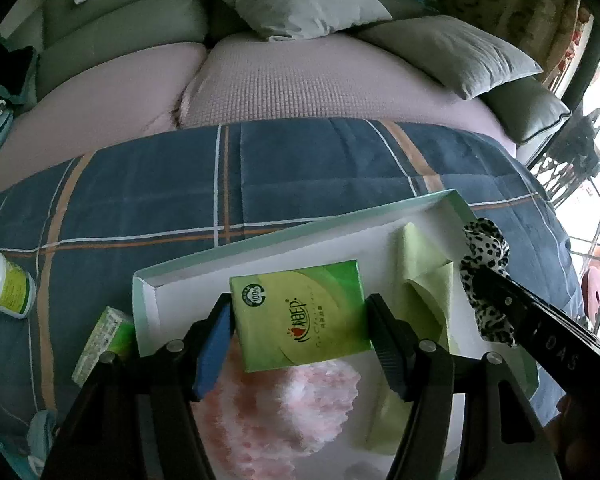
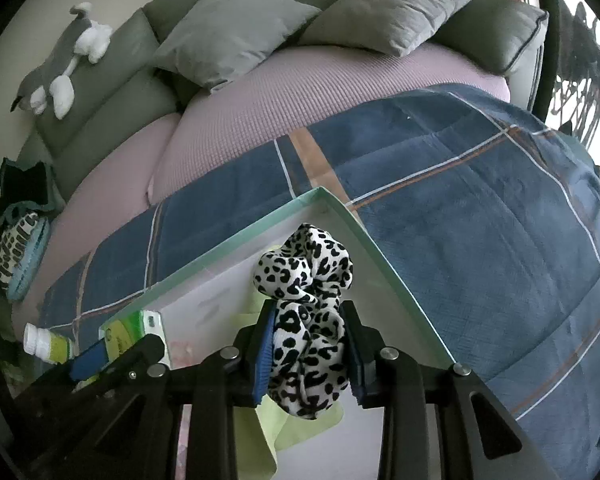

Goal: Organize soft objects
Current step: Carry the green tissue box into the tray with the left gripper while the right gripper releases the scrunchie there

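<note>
**Op:** Sofa (image 1: pixel 300 92) w/ pink cover and grey cushions (image 2: pixel 236 28) at the back, blue plaid blanket (image 1: pixel 140 208) spread in front. On it I've got a shallow white tray (image 1: pixel 260 236) w/ a green rim.

**Desk:** Left tool?

**Op:** My left tool (image 1: pixel 300 322) is clamped on a green tissue pack (image 1: pixel 300 316), pads pressing both short sides, held over the tray's near part. Below the pack a pink fluffy thing (image 1: pixel 284 408) lies in the tray; can't tell what it is. Green cloth (image 1: pixel 424 276) lies in the tray to the right.

**Desk:** Right one?

**Op:** My right tool (image 2: pixel 310 346) has a leopard scrunchie (image 2: pixel 304 276) between narrow jaws, blue pads touching it on both sides. Most of it bulges out past the fingertips. It's over the tray's far right corner, above the green cloth. Can't tell if it touches the tray.

**Desk:** Anything outside the tray?

**Op:** White bottle (image 1: pixel 4 280) w/ yellow-green label lies on the blanket, well left. Small green box (image 1: pixel 104 344) sits just beside the tray's left wall. Grey-and-white plush toy (image 2: pixel 60 68) lies on the sofa back, far left in right cam.
</note>
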